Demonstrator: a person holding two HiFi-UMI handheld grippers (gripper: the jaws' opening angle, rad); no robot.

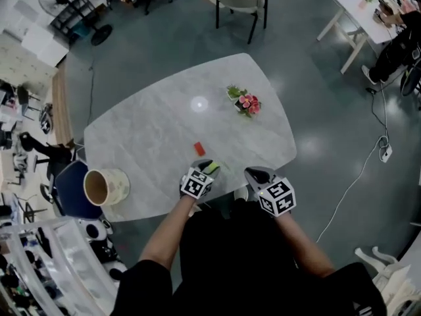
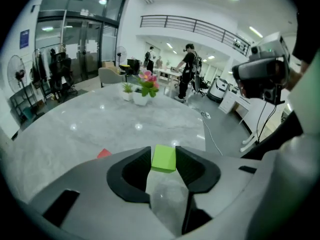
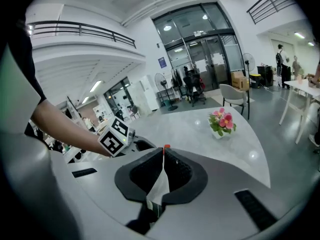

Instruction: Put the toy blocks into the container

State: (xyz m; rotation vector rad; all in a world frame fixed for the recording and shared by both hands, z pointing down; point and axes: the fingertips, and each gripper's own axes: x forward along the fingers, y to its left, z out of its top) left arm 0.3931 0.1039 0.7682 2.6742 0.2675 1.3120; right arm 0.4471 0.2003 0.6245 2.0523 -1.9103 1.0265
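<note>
Holding green block (image 2: 163, 158) in left gripper (image 1: 209, 171), pads pressed on its two sides, block's far end poking just past the tips. Looks lifted clear of table (image 1: 151, 137), judging by both views of it. Shows right gripper (image 3: 163, 153) clenched on nothing, jaws tight together, just right of the left one over table's near edge.

Judged early in the task: no block made out inside container (image 1: 120, 184), as far as head view shows its mouth. Counts two blocks in sight. Finds green one in the grip and red block (image 1: 199, 148) lying on table just beyond left gripper's tips, a little to their left, not touched by either gripper. Catches a red sliver past right gripper's closed tips too, probably that same block.

Places container at table's near left edge, well apart from both grippers and to the left of both blocks.

Leaves to do, by this reading: carrying green block left to container and letting it go inside, then fetching red block and doing likewise. Puts flowers (image 1: 247, 103) far right on table, apart from all this.
</note>
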